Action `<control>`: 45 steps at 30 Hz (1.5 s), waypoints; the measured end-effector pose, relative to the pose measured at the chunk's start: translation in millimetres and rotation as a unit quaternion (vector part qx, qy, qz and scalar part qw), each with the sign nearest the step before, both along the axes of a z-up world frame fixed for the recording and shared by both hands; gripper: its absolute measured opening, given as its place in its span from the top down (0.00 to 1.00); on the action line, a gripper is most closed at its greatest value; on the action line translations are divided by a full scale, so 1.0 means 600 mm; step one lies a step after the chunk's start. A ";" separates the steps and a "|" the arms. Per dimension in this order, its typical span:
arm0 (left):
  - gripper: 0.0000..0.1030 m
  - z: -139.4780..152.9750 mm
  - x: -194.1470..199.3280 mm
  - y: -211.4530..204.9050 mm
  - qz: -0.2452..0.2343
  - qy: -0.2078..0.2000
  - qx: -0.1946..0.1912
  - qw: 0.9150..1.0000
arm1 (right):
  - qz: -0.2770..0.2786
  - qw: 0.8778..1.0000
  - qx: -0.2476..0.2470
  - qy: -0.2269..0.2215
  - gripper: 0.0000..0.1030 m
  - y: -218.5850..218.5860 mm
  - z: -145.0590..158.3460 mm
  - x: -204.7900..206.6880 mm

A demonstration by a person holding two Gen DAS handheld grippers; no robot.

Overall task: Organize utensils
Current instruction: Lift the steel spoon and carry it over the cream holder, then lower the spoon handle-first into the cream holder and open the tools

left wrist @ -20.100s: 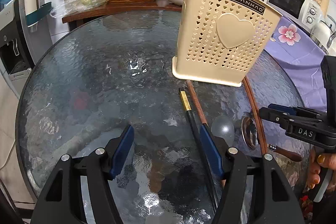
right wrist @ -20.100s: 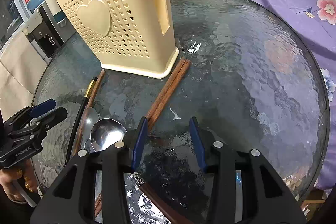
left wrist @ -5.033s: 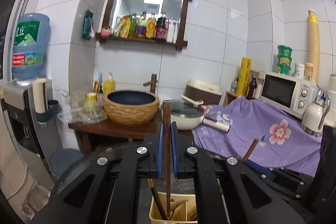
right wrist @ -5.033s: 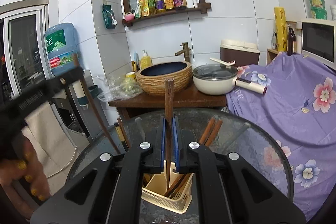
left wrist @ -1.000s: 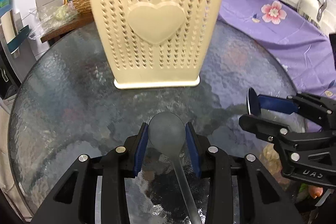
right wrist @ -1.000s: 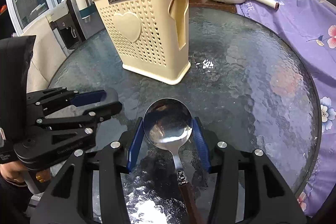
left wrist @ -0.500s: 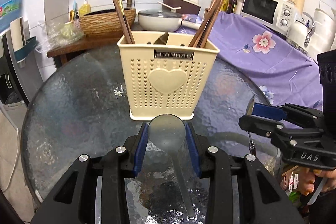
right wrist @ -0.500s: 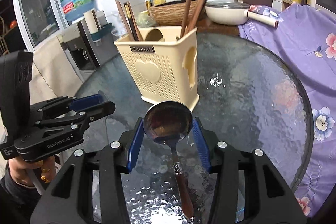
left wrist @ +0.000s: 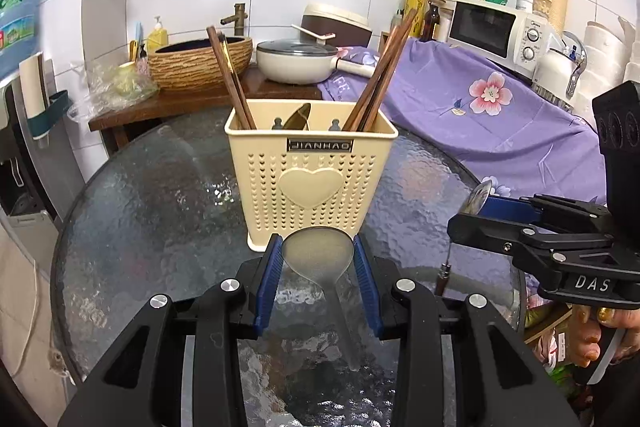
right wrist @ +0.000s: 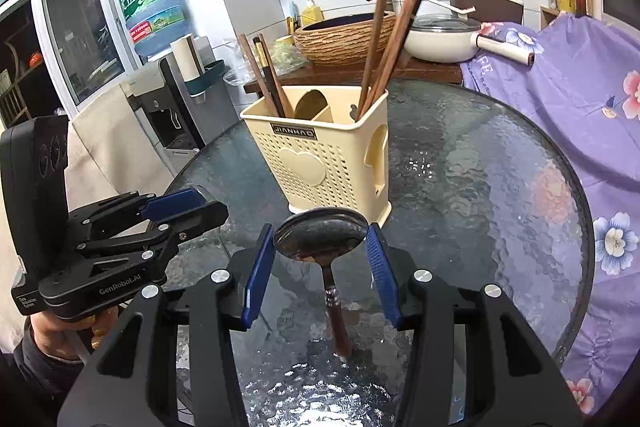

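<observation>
Each gripper pinches a spoon by the bowl, handle hanging down over the glass table [left wrist: 132, 211]. The left gripper [left wrist: 318, 261] has its blue pads pressed on the rim of a dull grey spoon [left wrist: 318, 253]; the right gripper [right wrist: 320, 259] clamps a shiny metal spoon [right wrist: 320, 233] with a dark wooden handle. Both sit just near the cream holder [left wrist: 310, 179], which stands at the middle of the table with chopsticks [left wrist: 230, 83] leaning in its left and right compartments and the middle slot seemingly free. The spoons look light and stiff, but a smooth rounded bowl is a slippery place to grip, so either could pivot or slide if the pinch loosens; the neck where bowl meets handle would likely give a steadier hold. The holder looks like light plastic and may tip or skid on the glass if knocked. Its nameplate reads JIANHAO; the left gripper's body reads GenRobot.AI, seen from the right wrist, and the right gripper's reads DAS. Print on the water bottle [right wrist: 154, 9] at far left is too small to read.
</observation>
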State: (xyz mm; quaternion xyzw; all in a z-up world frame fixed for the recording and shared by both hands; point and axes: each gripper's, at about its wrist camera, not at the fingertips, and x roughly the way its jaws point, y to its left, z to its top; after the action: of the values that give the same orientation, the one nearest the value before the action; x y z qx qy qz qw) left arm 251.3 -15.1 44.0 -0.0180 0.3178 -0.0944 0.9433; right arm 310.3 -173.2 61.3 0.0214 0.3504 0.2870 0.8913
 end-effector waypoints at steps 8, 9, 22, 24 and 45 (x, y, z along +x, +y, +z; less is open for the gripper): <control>0.66 0.029 0.004 0.012 0.003 -0.016 -0.001 1.000 | 0.010 1.000 0.012 -0.005 0.54 0.016 0.032 0.008; 0.66 0.035 0.006 0.013 0.005 -0.020 -0.001 1.000 | 0.012 1.000 0.013 -0.005 0.54 0.018 0.037 0.010; 0.66 0.165 0.042 0.037 0.034 -0.095 0.004 0.995 | 0.014 0.997 0.046 -0.053 0.54 0.036 0.165 0.028; 0.66 0.188 0.051 0.042 0.044 -0.110 0.005 0.993 | 0.010 0.996 0.050 -0.070 0.54 0.040 0.188 0.031; 0.66 0.196 0.152 0.058 0.109 -0.149 0.022 0.983 | -0.059 0.988 0.029 -0.143 0.54 0.089 0.186 0.119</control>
State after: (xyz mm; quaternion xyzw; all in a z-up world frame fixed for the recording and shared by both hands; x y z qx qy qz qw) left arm 342.2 19.7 161.4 -0.0172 0.1714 0.0141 0.9850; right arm 381.9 -120.1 173.0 0.0261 0.2087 0.2443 0.9466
